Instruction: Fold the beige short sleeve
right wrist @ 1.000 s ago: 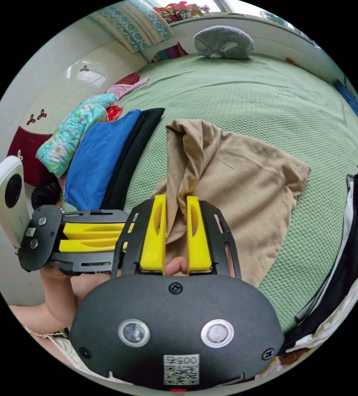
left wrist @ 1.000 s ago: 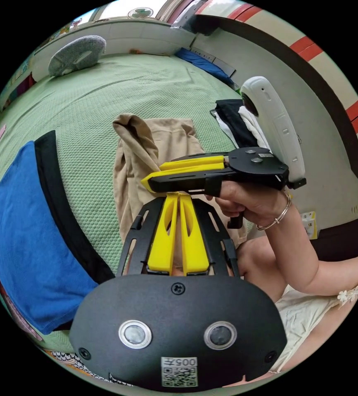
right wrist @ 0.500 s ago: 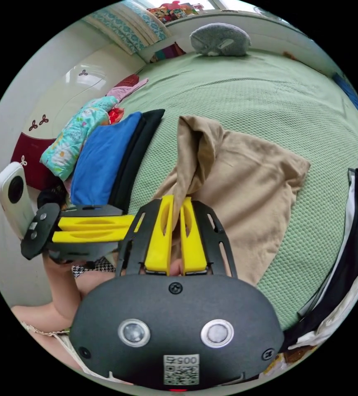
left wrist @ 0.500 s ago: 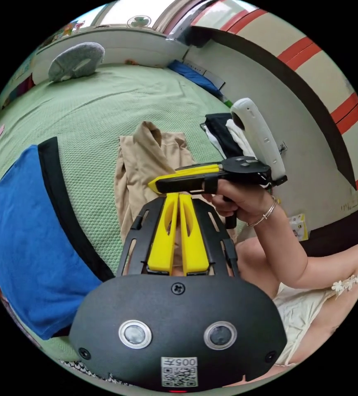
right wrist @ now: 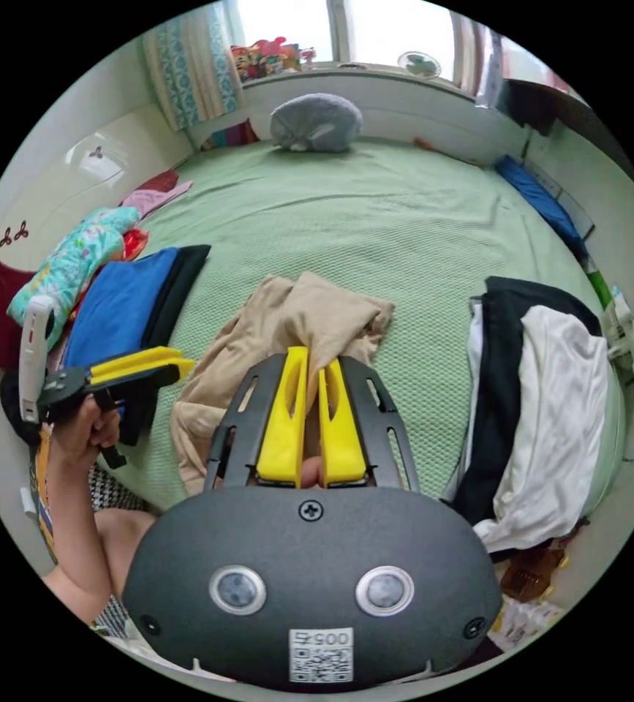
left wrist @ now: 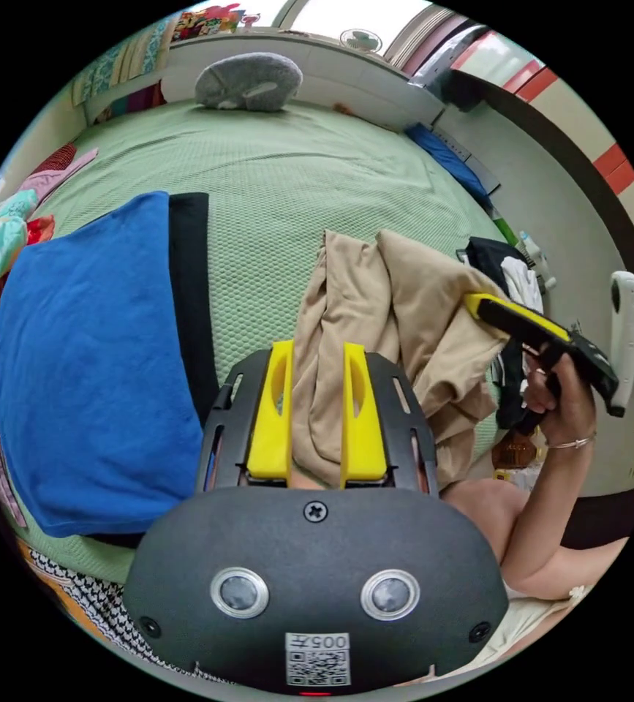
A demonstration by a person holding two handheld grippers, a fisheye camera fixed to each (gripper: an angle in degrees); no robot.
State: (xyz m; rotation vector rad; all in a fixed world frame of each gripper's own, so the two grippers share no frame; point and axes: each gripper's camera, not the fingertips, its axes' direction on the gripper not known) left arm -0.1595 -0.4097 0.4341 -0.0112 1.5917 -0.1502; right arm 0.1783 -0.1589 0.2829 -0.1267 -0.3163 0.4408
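Note:
The beige short sleeve shirt [left wrist: 404,307] lies bunched on the green bed [left wrist: 273,168], one part lifted. In the left gripper view my left gripper [left wrist: 317,355] stands open, its yellow jaws apart with beige cloth showing beyond the gap. To the right, a hand holds my right gripper [left wrist: 481,303], its tip pressed into the raised cloth. In the right gripper view my right gripper [right wrist: 314,363] is shut on a fold of the beige shirt [right wrist: 258,336]. My left gripper [right wrist: 183,364] hangs just left of the cloth, apart from it.
A folded blue garment [right wrist: 119,307] on a black one lies left of the shirt. A pile of black and white clothes [right wrist: 543,387] sits at the bed's right edge. A grey cushion [right wrist: 315,123] rests at the far end. The person's knee [left wrist: 485,504] is near the bed.
My left gripper has opened and let go of the beige cloth. The two grippers, close together before, have moved apart. The right one stays shut on the shirt, which is more bunched.

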